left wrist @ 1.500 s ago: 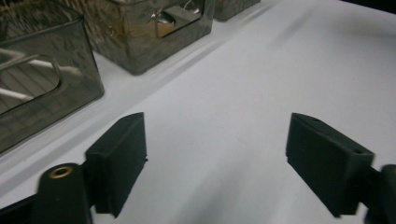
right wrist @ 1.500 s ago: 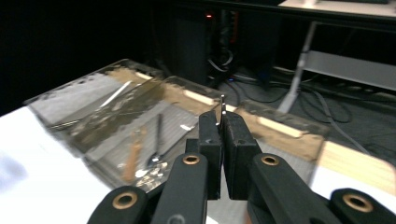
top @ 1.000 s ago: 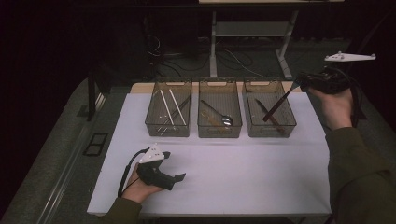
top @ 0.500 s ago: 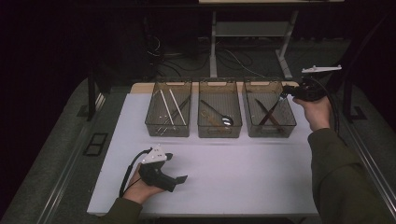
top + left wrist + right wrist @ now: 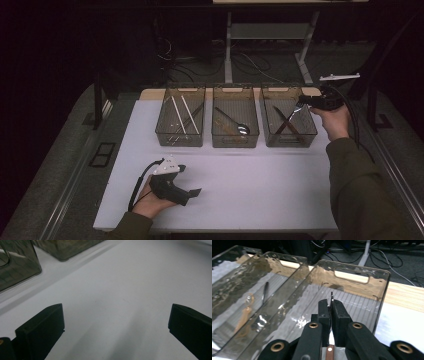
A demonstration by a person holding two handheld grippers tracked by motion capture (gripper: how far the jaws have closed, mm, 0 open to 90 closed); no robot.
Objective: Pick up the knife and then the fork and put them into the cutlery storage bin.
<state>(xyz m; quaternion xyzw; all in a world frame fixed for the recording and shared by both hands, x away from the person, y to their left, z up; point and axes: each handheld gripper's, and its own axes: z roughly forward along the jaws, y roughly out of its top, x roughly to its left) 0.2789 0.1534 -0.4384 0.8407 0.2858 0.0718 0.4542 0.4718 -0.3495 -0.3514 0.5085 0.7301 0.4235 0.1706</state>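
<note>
A white rectangular surface [image 5: 260, 185] with a pale wooden back edge [image 5: 150, 93] is set on dark grey carpeted floor [image 5: 60, 190]. Behind it, a grey metal table frame [image 5: 229, 55] and tangled black cables [image 5: 175, 55] are seen in dim light.

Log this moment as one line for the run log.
right hand-held gripper: shut on utensil, over right bin | left hand-held gripper: open, empty, over table

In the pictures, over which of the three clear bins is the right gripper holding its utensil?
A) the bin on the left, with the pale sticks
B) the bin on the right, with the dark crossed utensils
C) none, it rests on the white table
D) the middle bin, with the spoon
B: in the high view the right gripper is at the upper right edge of the right bin, jaws shut on a thin utensil.
</note>
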